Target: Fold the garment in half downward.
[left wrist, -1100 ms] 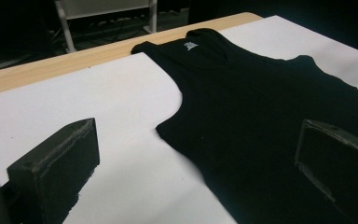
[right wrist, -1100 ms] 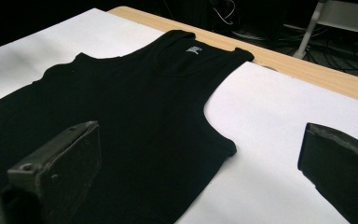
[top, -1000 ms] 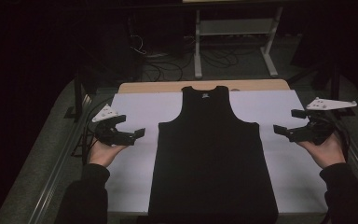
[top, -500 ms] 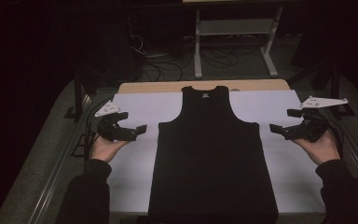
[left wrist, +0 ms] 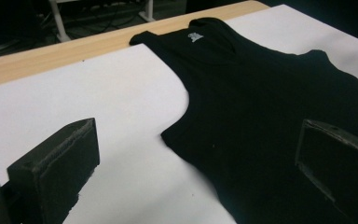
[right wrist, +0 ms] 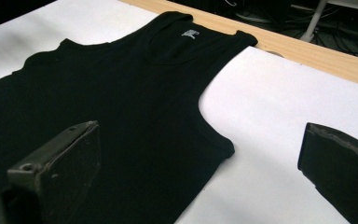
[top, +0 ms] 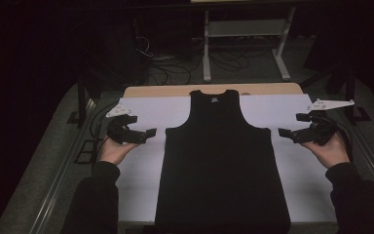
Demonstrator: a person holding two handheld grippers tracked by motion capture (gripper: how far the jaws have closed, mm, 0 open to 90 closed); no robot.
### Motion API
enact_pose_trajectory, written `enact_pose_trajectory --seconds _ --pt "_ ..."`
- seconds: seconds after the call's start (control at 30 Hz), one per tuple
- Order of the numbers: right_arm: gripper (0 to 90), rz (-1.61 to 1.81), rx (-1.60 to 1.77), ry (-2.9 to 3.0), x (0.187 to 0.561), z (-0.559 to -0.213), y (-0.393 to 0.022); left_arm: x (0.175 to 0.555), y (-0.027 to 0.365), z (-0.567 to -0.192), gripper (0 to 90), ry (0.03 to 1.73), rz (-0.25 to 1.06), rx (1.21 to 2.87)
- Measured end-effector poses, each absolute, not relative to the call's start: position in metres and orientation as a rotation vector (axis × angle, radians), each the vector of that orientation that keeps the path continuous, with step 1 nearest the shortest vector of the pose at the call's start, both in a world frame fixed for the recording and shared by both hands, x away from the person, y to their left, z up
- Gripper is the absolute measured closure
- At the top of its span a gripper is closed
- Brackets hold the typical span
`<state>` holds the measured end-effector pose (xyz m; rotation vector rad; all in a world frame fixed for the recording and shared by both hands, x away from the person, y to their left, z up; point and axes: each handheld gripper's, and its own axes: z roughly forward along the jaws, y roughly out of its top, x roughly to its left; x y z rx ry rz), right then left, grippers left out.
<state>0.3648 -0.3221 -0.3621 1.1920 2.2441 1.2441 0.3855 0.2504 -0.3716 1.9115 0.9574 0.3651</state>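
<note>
A black sleeveless top (top: 221,161) lies flat and face up on a white sheet (top: 136,190), its neck pointing away from me. My left gripper (top: 150,132) hovers just off the top's left side, level with the armhole, and is open with nothing in it. My right gripper (top: 283,132) mirrors it off the right side, also open. In the left gripper view the top (left wrist: 270,93) lies ahead, with its armhole curve between the wide-apart jaws of the left gripper (left wrist: 200,158). In the right gripper view the right gripper (right wrist: 200,163) straddles the other armhole edge of the top (right wrist: 121,93).
The white sheet covers a wooden table whose bare far edge (top: 165,90) shows beyond the neck. A metal frame (top: 246,29) and cables stand on the dark floor behind. White sheet lies bare on both sides of the top.
Both grippers have moved a little away from me, toward the armholes. The top has not moved.
</note>
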Motion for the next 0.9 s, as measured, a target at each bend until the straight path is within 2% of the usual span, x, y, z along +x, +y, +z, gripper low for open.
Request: enact_pose_trajectory --seconds 0.43,0.9 --pt "0.0 1.224 1.228 2.259 0.377 -0.371 -0.320 0.399 0.256 -0.383 0.0 1.010 0.328 1.873" --pt "0.0 1.201 1.278 2.258 0.390 -0.382 -0.323 0.412 0.250 -0.399 0.0 1.037 0.307 1.907"
